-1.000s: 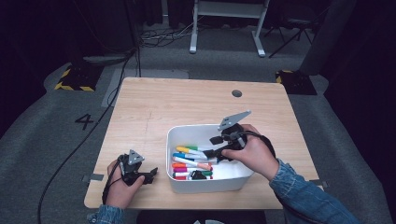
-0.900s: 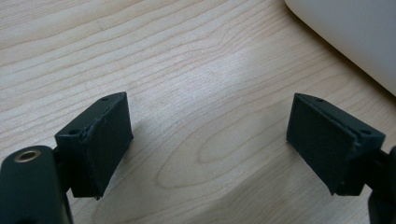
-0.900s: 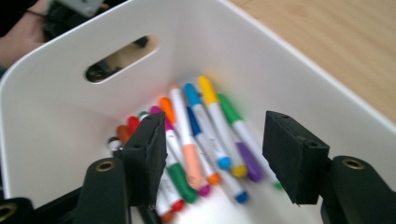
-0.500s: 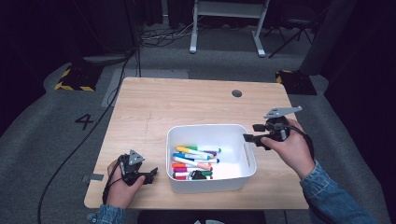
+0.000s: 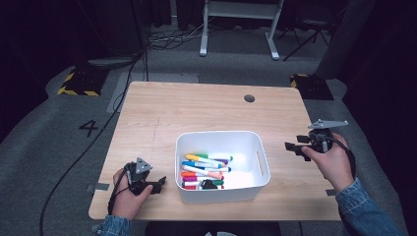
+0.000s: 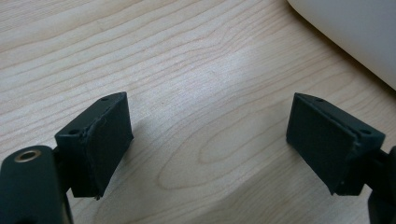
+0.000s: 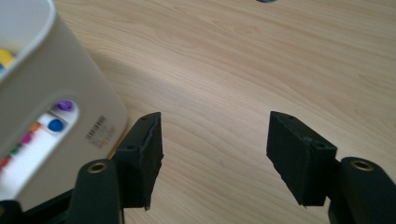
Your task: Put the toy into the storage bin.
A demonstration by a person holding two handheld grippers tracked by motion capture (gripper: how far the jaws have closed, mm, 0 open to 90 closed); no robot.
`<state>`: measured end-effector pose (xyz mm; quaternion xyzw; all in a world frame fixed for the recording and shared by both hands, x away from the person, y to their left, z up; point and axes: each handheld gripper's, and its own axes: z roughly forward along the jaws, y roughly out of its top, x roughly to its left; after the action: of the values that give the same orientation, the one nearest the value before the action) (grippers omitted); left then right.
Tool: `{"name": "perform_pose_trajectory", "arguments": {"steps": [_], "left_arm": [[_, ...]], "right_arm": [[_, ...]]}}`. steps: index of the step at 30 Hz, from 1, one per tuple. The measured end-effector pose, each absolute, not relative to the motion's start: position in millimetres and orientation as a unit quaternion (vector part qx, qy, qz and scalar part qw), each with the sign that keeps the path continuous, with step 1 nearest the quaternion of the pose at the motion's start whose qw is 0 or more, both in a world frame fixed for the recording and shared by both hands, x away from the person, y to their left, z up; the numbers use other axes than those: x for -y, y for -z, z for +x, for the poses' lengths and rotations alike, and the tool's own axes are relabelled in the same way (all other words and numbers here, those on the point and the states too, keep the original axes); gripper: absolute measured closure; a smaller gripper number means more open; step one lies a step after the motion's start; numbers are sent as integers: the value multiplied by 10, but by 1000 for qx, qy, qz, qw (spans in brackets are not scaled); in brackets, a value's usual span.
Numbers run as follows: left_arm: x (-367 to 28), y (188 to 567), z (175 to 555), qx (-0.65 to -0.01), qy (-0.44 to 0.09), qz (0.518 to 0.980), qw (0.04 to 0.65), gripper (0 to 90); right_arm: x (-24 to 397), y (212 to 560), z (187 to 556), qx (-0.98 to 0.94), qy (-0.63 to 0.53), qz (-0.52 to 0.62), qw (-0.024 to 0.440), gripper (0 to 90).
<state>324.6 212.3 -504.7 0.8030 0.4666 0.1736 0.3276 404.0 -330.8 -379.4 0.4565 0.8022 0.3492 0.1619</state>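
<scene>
left gripper [image 5: 158, 184]: rests at the near left of the table [image 5: 206, 105], fingers spread, nothing between them.
bin [image 5: 222, 140]: white smooth plastic, rounded corners, slot handle; stands near the table's middle, between the two grippers.
markers [image 5: 204, 169]: coloured, capped sticks, all lying in the bin's left half.
progress: gathering looks finished; no marker lies loose.
right gripper [image 5: 297, 148]: right of the bin; fingers have just been opening, wide and empty.

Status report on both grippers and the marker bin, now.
Left gripper open, empty, beside white bin. Right gripper open, empty, right of the bin, jaws just been opening. Markers lie in the bin. Nothing in the way on the table.
</scene>
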Motion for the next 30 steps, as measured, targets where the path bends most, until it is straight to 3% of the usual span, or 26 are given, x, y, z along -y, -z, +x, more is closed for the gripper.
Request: {"name": "perform_pose_trajectory", "arguments": {"steps": [12,25,28,30], "left_arm": [[-2125,5046,3246,-466,-173,804,327,144],[-2124,5046,3246,-466,-173,803,328,144],[-2123,5046,3246,-467,-174,803,327,144],[-2122,5047,3246,-467,-174,803,327,144]], "right_arm": [[3614,4225,3951,-800,-305,490,164,339],[3678,4678,3801,-806,-291,495,146,310],[3669,4806,3770,-808,-295,487,153,257],[3658,4918,3750,-808,-298,478,172,157]]}}
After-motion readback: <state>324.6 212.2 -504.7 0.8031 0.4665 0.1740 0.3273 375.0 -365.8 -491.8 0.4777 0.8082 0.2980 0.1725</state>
